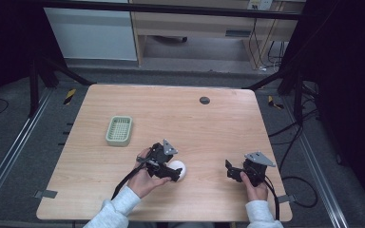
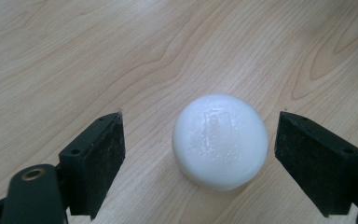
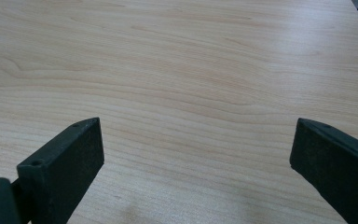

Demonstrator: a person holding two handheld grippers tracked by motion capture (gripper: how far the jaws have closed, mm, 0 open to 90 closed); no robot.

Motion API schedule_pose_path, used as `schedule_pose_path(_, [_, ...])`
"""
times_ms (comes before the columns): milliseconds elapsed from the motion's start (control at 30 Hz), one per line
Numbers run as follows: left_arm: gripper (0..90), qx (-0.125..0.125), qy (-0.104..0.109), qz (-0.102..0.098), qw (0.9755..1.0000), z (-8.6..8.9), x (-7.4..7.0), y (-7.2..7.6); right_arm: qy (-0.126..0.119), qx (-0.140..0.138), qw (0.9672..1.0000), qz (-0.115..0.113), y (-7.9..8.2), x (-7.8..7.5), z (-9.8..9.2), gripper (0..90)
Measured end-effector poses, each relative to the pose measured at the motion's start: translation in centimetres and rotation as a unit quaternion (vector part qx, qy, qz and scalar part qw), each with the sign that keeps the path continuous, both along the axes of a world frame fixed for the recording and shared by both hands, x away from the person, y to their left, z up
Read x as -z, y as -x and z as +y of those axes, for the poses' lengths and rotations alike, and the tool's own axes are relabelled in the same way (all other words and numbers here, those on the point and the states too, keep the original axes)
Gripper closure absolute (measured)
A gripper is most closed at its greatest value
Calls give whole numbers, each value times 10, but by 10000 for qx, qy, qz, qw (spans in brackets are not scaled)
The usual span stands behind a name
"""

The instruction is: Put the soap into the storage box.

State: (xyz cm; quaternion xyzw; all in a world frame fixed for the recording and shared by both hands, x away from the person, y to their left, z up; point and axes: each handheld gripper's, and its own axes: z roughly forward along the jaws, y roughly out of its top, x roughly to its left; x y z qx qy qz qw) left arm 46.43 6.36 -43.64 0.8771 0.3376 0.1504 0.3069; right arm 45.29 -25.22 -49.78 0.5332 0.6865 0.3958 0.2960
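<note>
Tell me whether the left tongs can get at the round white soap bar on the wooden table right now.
Probably yes. The left tongs stand open with the round white soap bar between their jaws, a gap on each side. Nothing lies between them on the wooden table.

Your high camera looks down and forward on the whole wooden table [image 1: 123, 190]. Your left gripper camera sits close above the white round soap [image 2: 220, 141], also seen from high up [image 1: 179, 169]. Your right one faces bare wood
</note>
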Motion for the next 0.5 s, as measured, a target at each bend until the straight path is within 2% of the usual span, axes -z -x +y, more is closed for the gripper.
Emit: schedule_pose_path(500, [156, 100, -220, 93, 9997, -14, 14, -3, -20, -4, 10000, 22, 0, 0, 0, 31])
